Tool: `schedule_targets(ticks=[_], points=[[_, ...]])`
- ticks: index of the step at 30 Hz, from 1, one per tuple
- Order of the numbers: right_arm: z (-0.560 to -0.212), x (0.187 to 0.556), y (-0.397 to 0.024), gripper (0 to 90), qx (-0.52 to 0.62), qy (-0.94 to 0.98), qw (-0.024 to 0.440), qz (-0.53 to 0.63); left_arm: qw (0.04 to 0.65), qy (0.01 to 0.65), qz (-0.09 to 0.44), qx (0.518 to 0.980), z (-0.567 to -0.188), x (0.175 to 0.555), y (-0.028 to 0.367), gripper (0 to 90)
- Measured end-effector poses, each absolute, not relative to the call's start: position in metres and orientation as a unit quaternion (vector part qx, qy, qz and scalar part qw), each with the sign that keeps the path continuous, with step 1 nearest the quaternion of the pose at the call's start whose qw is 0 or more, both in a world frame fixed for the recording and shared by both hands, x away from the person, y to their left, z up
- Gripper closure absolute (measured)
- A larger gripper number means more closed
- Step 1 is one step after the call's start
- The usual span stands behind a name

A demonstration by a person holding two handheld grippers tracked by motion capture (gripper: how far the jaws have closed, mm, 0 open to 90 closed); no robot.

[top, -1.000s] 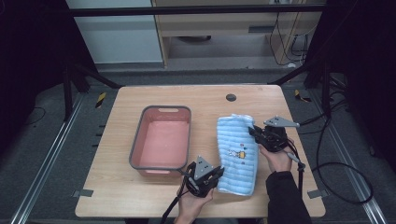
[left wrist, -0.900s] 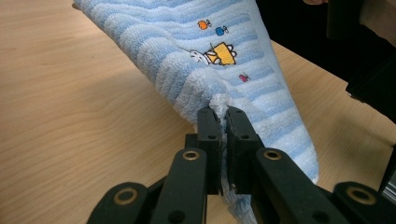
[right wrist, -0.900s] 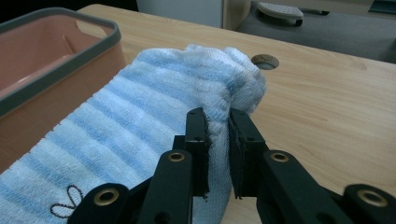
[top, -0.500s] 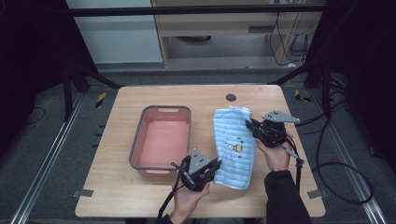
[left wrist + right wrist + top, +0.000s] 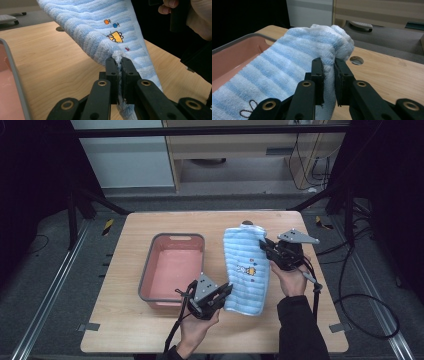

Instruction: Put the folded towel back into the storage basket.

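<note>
Above the tabletop [image 5: 125,320], both grippers' fingers [image 5: 111,72] clamp the towel [image 5: 245,270]; keep it taut, swing over the bin [image 5: 172,265]

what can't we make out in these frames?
- Towel: underside hidden by its own folds, high view; print too small to read.
- Basin: near rim covered by left gripper, high view; cut off by the left edge, left gripper view.
- Right gripper: fingers buried in towel.

No readable text, only small cartoon motif on striped towel [image 5: 245,270]
</note>
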State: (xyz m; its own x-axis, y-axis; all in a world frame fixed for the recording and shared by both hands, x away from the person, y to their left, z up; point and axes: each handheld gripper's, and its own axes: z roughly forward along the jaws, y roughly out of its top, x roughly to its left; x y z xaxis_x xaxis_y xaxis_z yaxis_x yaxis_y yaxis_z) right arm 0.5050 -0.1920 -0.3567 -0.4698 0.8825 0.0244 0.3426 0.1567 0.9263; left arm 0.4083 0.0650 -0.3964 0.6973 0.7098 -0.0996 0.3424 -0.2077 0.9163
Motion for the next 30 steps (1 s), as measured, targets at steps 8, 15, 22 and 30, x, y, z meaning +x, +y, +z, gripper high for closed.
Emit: schedule_targets(ticks=[8, 15, 22, 30], points=[[-0.34, 0.505, -0.186, 79.6, 0.426, 0.704, 0.285, 0.491, 0.534, 0.345, 0.181, 0.75, -0.384, 0.408, 0.072, 85.5], [-0.33, 0.506, -0.18, 79.6, 0.421, 0.702, 0.288, 0.497, 0.537, 0.342, 0.19, 0.748, -0.376, 0.408, 0.077, 85.6], [-0.323, 0.508, -0.17, 79.6, 0.414, 0.701, 0.289, 0.504, 0.54, 0.341, 0.2, 0.743, -0.37, 0.408, 0.084, 85.6], [-0.316, 0.512, -0.155, 79.6, 0.405, 0.704, 0.295, 0.503, 0.542, 0.346, 0.211, 0.736, -0.363, 0.408, 0.098, 85.5]])
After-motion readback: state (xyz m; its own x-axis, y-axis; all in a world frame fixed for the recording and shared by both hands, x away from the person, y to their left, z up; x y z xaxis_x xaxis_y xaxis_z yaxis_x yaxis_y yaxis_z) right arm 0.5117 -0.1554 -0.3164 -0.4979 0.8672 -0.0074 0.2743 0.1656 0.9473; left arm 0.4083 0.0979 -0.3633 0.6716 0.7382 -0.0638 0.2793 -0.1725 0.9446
